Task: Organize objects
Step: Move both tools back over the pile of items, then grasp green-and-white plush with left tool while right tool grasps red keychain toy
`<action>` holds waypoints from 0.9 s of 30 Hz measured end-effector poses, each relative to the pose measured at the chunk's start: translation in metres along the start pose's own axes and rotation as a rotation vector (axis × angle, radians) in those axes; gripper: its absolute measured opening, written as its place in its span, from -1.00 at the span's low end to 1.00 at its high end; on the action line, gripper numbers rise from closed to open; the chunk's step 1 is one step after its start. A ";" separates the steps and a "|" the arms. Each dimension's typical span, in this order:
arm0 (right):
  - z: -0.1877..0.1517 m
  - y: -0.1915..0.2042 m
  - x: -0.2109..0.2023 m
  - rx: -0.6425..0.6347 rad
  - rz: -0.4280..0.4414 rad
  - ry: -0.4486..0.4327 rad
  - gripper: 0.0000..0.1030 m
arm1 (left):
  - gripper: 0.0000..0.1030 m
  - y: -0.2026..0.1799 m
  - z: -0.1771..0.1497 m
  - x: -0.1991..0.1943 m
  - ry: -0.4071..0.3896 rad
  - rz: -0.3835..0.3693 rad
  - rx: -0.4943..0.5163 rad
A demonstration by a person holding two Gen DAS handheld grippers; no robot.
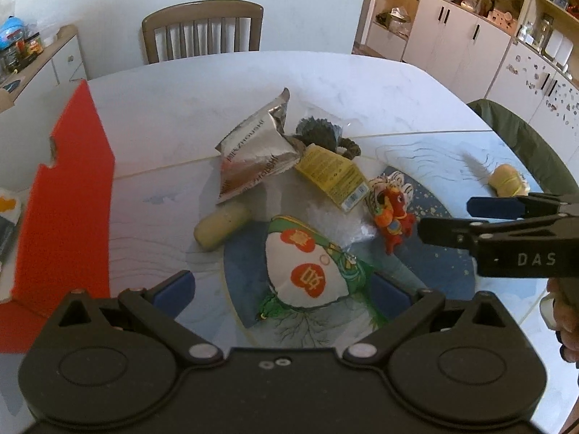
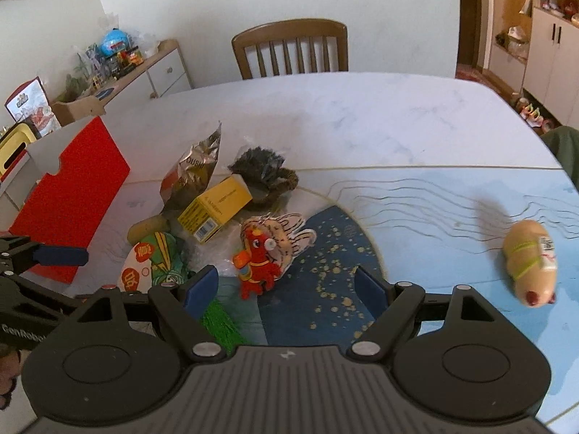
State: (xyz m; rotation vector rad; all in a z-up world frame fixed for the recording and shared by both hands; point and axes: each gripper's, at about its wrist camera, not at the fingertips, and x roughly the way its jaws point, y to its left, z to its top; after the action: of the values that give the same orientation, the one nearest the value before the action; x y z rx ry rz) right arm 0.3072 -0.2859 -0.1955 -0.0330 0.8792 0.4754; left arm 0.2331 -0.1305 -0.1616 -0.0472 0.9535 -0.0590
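**Inspector:** Item under the left tongs [image 1: 282,289]: a white and green pouch [image 1: 305,271], stuffed cloth with red roundels, lying flat near the middle of the tabletop [image 1: 362,83] on its blue printed disc. The pads are spread wide, one to each side of it, neither touching, nothing held.

**Clerk:** How will it handle?

**Inspector:** In my judgement light, soft and yielding. It should compress under the pads, not slip. Best taken across the plump white body, not by the green fringe, which would droop.

**Clerk:** And the right tongs [image 2: 287,291]?

**Inspector:** Also spread and empty, hovering above the blue disc, just beside a red toy horse [image 2: 258,267] that lies on a winged card. That toy looks small and light; grip the body.

**Clerk:** Surroundings?

**Inspector:** Behind the pouch, in a loose heap: a pale sausage [image 1: 220,226], a crumpled foil bag [image 1: 253,155], a yellow box [image 1: 331,173], a dark woven piece [image 1: 320,132]. A second sausage [image 2: 530,262] lies well apart towards the right edge. A red box [image 1: 65,195] stands open at the left edge, probably the destination.
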 end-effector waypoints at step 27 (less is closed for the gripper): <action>0.008 0.013 0.033 0.084 0.010 0.036 -0.28 | 0.25 -0.018 -0.001 0.022 0.011 -0.056 0.104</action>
State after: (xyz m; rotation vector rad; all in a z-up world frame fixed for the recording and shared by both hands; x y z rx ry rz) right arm 0.3251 -0.2594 -0.2131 0.0398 0.9340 0.4480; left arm 0.2448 -0.1501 -0.1786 0.0227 0.9586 -0.1604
